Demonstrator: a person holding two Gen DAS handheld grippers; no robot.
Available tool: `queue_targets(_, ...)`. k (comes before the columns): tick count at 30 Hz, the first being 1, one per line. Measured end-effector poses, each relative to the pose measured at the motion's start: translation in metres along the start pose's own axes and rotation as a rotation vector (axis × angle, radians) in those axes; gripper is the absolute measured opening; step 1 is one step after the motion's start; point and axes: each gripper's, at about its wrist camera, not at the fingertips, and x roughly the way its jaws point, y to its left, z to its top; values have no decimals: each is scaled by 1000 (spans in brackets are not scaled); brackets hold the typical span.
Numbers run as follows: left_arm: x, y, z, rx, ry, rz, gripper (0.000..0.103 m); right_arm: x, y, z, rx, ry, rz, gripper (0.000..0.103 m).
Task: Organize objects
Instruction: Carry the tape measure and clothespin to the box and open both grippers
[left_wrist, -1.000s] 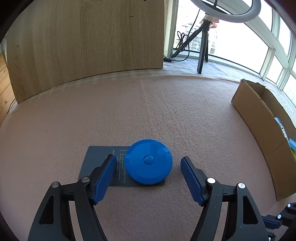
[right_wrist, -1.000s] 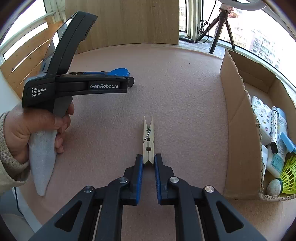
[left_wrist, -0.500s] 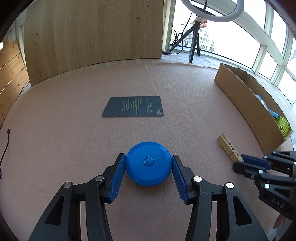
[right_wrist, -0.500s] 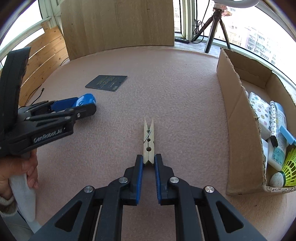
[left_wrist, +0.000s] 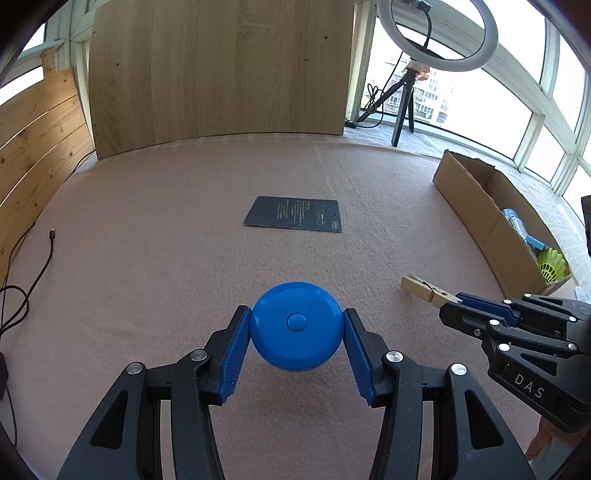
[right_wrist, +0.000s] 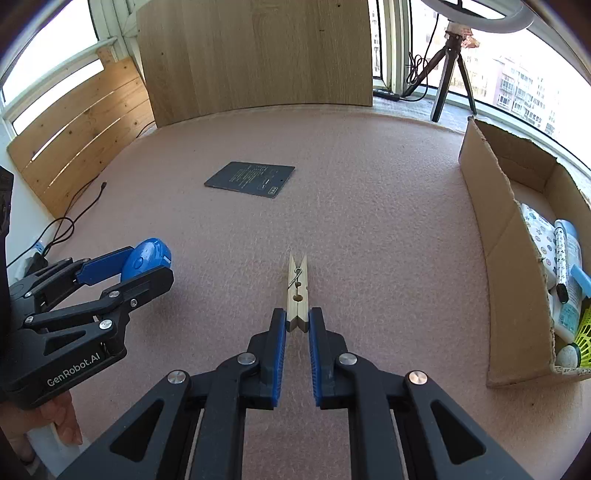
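left gripper (left_wrist: 297, 325): both blue pads pressed against opposite edges of a round blue disc (left_wrist: 296, 326) with a small centre button; the disc is clamped flat between the fingers. whether the disc clears the surface cannot be told with certainty, though a shadow lies beneath it in the left wrist view. in the right wrist view the same disc shows edge-on between the pads at the left of the frame.

right gripper (right_wrist: 297, 325): fingers nearly together, clamped on the tail end of a wooden clothespin (right_wrist: 297, 291). the clothespin projects straight forward from the pads, its metal spring visible, its split tip pointing away from the camera. in the left wrist view it sticks out of the right gripper's tip at the right of the frame.

surface: a pink felt mat (left_wrist: 184, 240) covers the work area. a dark printed card (left_wrist: 293, 214) lies flat on it, well apart from both grippers, toward the far wooden panel (left_wrist: 221, 70).

container: an open cardboard box (right_wrist: 495, 236) stands at the right edge of the mat. inside it are a yellow-green shuttlecock (right_wrist: 583, 332), a patterned pack, a pen-like item and a bottle; finer detail is too small to read.

surroundings: a ring light on a tripod (left_wrist: 402, 107) stands beyond the mat by the windows. a dark cable (left_wrist: 33, 266) trails along the mat's left edge. part of a person's hand (right_wrist: 55, 417) shows below the left gripper's body.
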Motion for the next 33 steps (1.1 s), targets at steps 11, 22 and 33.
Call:
queue_targets(11, -43, 5, 45, -49, -93, 15, 53, -46, 8, 31, -22, -115, -9, 11)
queue_targets(22, -47, 7, 47, -41, -99, 20, 53, -56, 10, 36, -22, -141, 3, 11)
queue_targets(33, -53, -4, 60, -15, -128, 19, 53, -79, 6, 50, -36, -202, -3, 11)
